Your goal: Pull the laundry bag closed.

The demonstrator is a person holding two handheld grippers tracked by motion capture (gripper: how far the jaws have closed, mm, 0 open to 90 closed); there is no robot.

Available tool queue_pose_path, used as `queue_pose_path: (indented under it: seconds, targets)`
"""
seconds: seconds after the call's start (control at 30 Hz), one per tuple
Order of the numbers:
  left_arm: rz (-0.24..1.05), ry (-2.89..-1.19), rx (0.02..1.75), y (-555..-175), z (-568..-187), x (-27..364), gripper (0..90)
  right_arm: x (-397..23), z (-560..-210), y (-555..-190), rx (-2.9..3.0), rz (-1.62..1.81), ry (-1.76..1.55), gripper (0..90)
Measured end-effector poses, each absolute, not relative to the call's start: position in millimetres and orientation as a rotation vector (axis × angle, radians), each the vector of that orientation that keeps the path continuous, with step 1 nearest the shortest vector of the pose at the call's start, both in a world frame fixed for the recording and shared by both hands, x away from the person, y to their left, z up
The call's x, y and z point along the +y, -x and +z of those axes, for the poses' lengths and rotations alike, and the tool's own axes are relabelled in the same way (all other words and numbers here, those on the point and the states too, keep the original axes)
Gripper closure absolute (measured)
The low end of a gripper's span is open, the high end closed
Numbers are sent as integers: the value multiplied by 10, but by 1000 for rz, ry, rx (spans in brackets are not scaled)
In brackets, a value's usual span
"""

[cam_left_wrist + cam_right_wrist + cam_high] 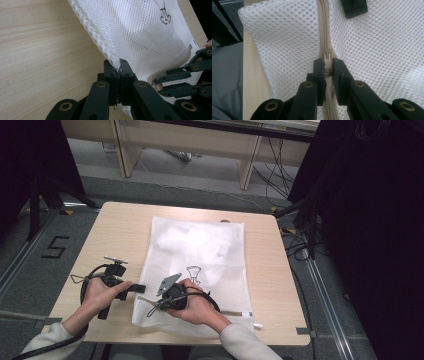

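Mesh bag (197, 265): a white net laundry bag that lies flat on the table, its long axis running from the near edge toward the far edge, leaning slightly to the right as it goes away. It covers the middle of the top, and its near end reaches almost to the near edge.
Table (115, 235): a light wood top with rounded corners; bare wood shows to the left and right of the bag.
Bag contents: something pale and bunched shows through the net in the far half; I cannot tell what it is.
Bag print (194, 272): a small dark line drawing on the net, near the middle of the bag, just beyond the right hand.
Left gripper (136, 288): held level over the near left part of the table, pointing right at the bag's left edge. In the left gripper view its jaws are pressed together on the thick seamed edge of the bag (105, 47), which rises up and left from the grip.
Right gripper (150, 311): held over the bag's near end, pointing left toward the near left corner of the bag. Its jaws are closed on the zipper slider.
Zipper (325, 27): a beige track along the bag's near end; in the right gripper view it runs straight away from the jaws.
Zipper slider (327, 58): small and white, pinched between the right jaw tips.
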State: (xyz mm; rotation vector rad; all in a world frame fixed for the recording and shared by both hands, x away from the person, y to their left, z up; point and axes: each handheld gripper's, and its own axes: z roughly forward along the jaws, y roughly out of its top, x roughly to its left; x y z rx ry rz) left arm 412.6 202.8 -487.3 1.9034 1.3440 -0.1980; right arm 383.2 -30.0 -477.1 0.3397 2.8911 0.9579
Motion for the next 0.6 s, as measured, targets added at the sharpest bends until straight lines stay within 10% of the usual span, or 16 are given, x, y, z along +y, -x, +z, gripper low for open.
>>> queue_pose_path:
  seconds: [0.6]
  targets:
    - [-193,-1910,1325,-4118,-4881,2024,861,-372,-4747,-3836,2887,971,-324,824]
